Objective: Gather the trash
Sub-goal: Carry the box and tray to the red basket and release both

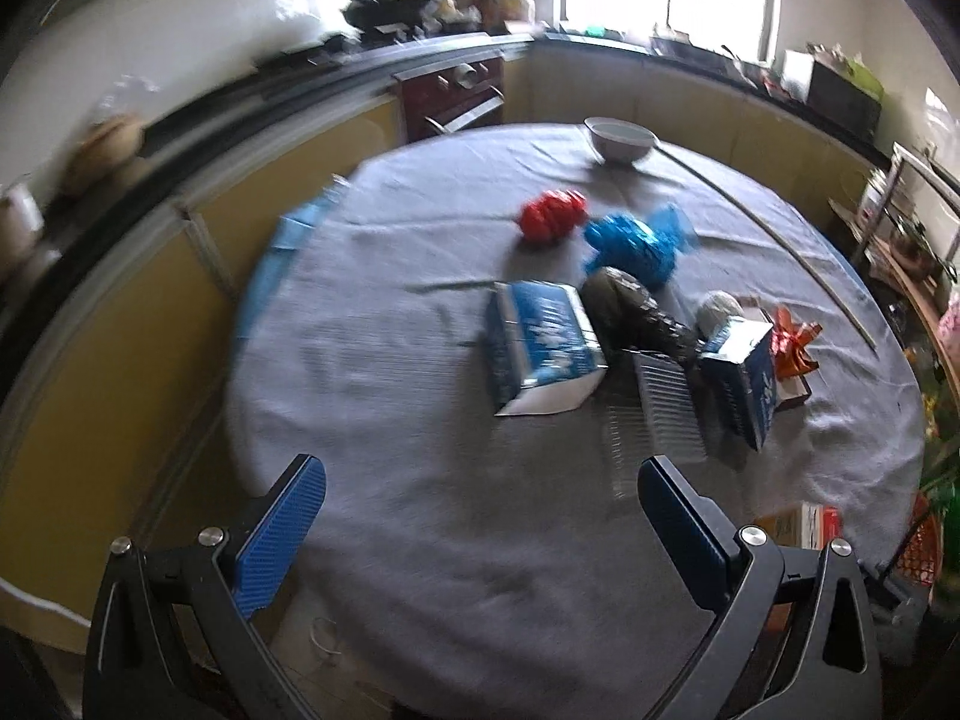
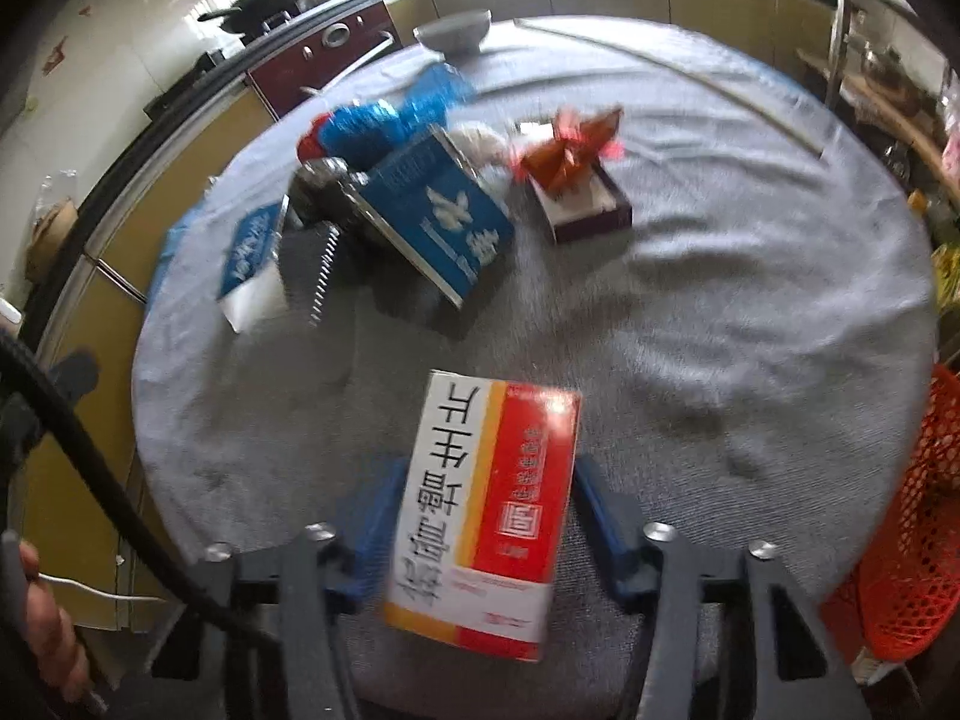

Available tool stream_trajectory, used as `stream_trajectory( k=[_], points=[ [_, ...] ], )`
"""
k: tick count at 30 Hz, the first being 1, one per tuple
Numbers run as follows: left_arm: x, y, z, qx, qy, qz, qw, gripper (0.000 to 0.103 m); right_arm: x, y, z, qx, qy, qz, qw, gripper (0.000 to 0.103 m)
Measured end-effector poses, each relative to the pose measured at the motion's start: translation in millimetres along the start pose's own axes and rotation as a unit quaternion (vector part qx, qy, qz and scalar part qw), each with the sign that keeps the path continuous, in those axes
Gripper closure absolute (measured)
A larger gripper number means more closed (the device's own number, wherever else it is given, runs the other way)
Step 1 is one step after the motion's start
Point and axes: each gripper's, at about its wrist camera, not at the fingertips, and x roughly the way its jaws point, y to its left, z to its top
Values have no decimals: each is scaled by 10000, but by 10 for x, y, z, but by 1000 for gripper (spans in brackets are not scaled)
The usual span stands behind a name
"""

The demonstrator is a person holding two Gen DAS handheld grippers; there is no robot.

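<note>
Trash in hand: red, white and yellow cardboard box (image 2: 486, 516) with printed characters, carried above the near edge of the round grey-clothed tabletop (image 2: 720, 312).
Right gripper (image 2: 480, 516): blue fingers (image 2: 372, 516) clenched on the box's two long sides.
Left gripper (image 1: 480, 510): fingers (image 1: 282, 534) released and spread wide, nothing between them, hovering over the near part of the tabletop.
Remaining trash: blue-and-white cartons (image 1: 540, 348), a crumpled blue bag (image 1: 630, 246), a crumpled red bag (image 1: 552, 216), an orange wrapper (image 2: 567, 147) on a small open box, clustered mid-tabletop toward the far edge.
Destination: likely the red mesh basket (image 2: 906, 534) off the right edge.
Risk: the box sits tilted in the grip; a quick swing could let it slip out short of the basket.
Right view only: how the box is clamped.
Left view only: the empty left fingers, a white bowl (image 1: 621, 139) by the far edge, clearer spacing of the pile.
</note>
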Motion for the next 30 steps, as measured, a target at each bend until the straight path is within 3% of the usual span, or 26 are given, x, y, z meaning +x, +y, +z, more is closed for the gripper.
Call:
stream_trajectory(
  k=[4, 8, 14, 17, 20, 21, 30],
  points=[
    [304, -281, 103, 200, 409, -213, 9987, 0, -15, -182, -26, 120, -4, 324, 9994, 53],
    [514, -530, 155, 239, 715, -461, 9961, 0, -175, -466, 19, 200, -335, 208, 9990, 53],
    [769, -711, 178, 190, 928, -512, 9942, 2, -333, -921, 94, 529, -677, 191, 9961, 53],
    [863, -735, 174, 154, 1019, -594, 9929, 18, -370, -1080, 92, 611, -786, 184, 9949, 53],
    [953, -705, 122, -16, 1229, -796, 9892, 52, -372, -1238, 88, 725, -824, 206, 9937, 53],
    [979, -692, 97, -64, 1294, -863, 9878, 57, -368, -1278, 89, 763, -842, 225, 9933, 53],
    [722, -669, -59, -24, 966, -1094, 9893, 61, -437, -1548, -13, 858, -1093, 302, 9898, 53]
  ],
)
